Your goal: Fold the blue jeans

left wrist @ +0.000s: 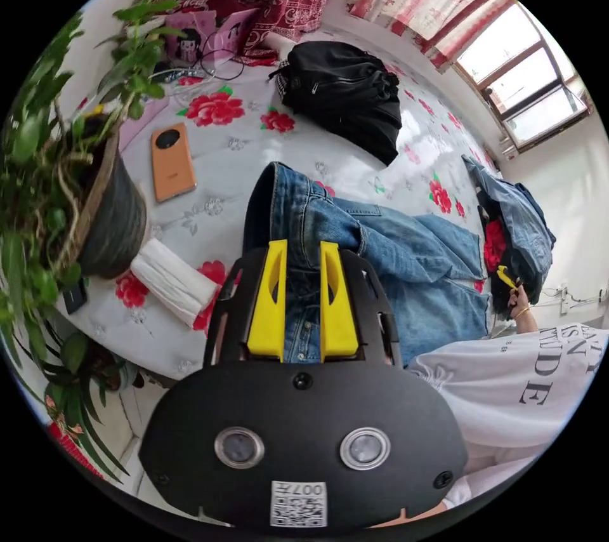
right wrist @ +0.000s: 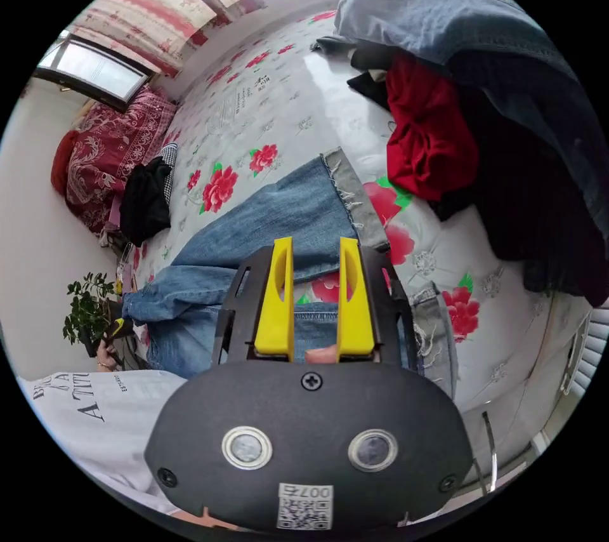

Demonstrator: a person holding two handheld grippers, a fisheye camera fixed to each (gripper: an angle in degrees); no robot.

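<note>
The blue jeans [left wrist: 419,250] lie across a white bedsheet with red flowers [left wrist: 228,142]. Their waist end stands up in a fold in front of my left gripper [left wrist: 303,244], whose yellow jaws press on the denim between them. In the right gripper view the two jeans [right wrist: 273,212] legs stretch out flat, frayed hems toward the clothes pile. My right gripper [right wrist: 316,240] hovers over the near leg's edge, jaws apart, with flat denim and a printed flower showing between them. The right gripper [left wrist: 505,277] also appears at the leg end, held by a hand. The left gripper [right wrist: 118,329] is by the waist.
A potted plant [left wrist: 95,212], an orange phone [left wrist: 172,162] and a rolled white cloth [left wrist: 171,282] sit near the waist end. A black bag [left wrist: 346,91] lies farther up the bed. A pile of clothes with a red garment [right wrist: 431,136] is beside the hems. A person's white shirt [left wrist: 526,377] is close.
</note>
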